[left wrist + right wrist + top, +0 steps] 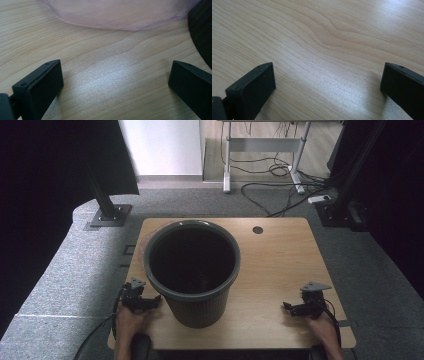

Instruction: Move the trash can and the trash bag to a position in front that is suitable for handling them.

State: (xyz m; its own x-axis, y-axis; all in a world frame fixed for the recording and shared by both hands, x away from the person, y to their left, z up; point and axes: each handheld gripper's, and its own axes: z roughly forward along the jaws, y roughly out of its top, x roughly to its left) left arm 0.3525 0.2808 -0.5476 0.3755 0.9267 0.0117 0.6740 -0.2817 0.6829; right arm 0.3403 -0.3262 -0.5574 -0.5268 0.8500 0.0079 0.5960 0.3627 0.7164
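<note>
Left gripper (150, 303) and right gripper (290, 308) are held with jaws wide apart, empty, flanking the bin (192, 270) on the table (280, 265).

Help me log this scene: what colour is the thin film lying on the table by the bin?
Translucent pale pink-lilac film, clearest in the left gripper view.

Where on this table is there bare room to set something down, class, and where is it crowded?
Free: the wood between the bin and the table's right edge, from the round hole down to the right gripper. Crowded: the left strip, where the left gripper sits close beside the bin, with thin pinkish plastic ahead.
</note>
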